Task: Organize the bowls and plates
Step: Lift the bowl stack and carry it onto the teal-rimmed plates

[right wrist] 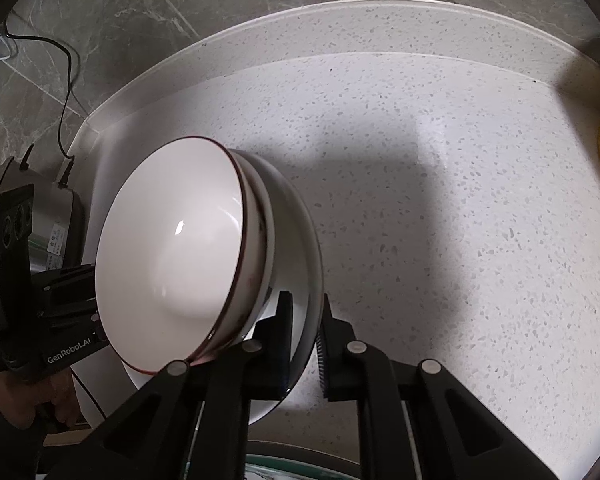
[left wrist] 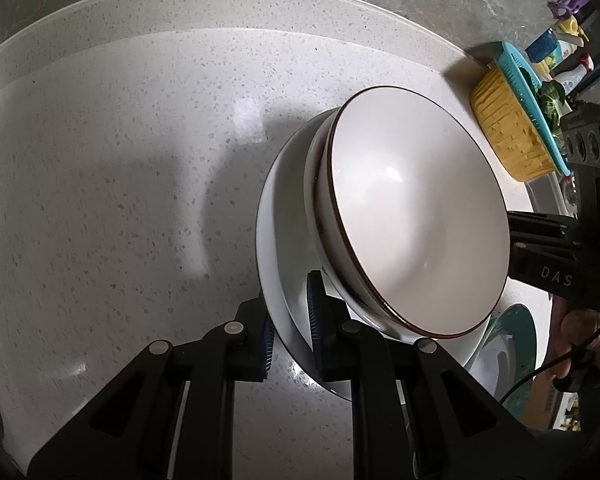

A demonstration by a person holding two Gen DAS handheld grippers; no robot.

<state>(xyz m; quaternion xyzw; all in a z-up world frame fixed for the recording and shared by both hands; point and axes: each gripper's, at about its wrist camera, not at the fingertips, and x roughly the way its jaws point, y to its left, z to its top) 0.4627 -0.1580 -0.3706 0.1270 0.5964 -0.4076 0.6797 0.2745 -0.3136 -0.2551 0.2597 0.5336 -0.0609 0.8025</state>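
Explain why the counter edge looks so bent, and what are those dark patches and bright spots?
Left wrist: fisheye lens bows the counter; a shadow falls beside the plate; glare on the bowl. Right wrist: same bowing, larger shadow, small glint in the bowl.

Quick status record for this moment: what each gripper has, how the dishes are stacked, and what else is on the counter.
left gripper: shut on white plate rim
right gripper: shut on the same plate's opposite rim
stack: brown-rimmed bowls nested on the plate
surface: speckled counter
nearby: yellow basket with teal colander; teal plate at the edge
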